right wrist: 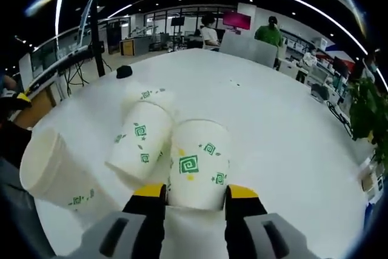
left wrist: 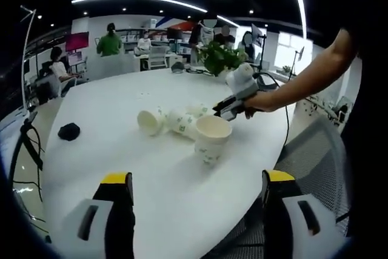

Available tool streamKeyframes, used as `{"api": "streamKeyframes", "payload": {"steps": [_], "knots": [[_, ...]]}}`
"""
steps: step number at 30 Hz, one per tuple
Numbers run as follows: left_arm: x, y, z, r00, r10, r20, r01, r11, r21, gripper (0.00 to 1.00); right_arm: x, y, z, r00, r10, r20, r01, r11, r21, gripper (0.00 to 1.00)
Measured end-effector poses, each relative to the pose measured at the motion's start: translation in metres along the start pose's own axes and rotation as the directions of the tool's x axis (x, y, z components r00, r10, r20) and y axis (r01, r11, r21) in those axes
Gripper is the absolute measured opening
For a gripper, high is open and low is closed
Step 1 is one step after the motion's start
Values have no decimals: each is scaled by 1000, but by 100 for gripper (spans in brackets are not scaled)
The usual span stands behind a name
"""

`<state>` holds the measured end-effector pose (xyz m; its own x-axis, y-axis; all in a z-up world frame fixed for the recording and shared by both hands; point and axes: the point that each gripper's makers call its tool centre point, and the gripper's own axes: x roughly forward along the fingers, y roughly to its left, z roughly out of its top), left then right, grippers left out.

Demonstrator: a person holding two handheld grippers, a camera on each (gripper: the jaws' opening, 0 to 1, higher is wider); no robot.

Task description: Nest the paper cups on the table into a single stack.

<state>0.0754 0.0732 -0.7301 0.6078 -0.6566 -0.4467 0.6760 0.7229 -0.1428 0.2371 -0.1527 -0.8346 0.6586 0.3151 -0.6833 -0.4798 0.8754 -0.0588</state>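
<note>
right fingers (right wrist: 195,195) clench paper cup (right wrist: 199,163); left fingers (left wrist: 197,189) spread, near table (left wrist: 109,101) edge.

1. Left gripper (left wrist: 198,193): two grey jaws with black inner faces and yellow tips, each with a dark slot.
2. Right gripper (right wrist: 196,193): grey jaws, yellow-tipped, black pads; its pale body trails a black cable.
3. Person's forearm (left wrist: 315,74): bare, with no sleeve in view.

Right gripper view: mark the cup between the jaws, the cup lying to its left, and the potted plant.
Cup between the jaws (right wrist: 199,165): right gripper view, on its side wall.
Cup lying to its left (right wrist: 140,141): right gripper view, on its side wall.
Potted plant (right wrist: 365,106): right gripper view, on its leaves.
</note>
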Motion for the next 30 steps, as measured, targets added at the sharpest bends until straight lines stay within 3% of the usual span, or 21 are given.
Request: {"api": "streamKeyframes", "payload": {"steps": [8,19,30], "knots": [[7,-1,6,1000,-14,-4,14,1000,14,83,-10,-5,-3,1000,-2,12,2,1000,8,36],[19,-6,13,998,-56,-2,56,998,31,76,-43,-3,-4,998,18,60,-20,999,35,36],[28,-13,23,993,-116,-8,116,991,69,65,-81,21,22,985,67,159,-73,997,32,36]]}}
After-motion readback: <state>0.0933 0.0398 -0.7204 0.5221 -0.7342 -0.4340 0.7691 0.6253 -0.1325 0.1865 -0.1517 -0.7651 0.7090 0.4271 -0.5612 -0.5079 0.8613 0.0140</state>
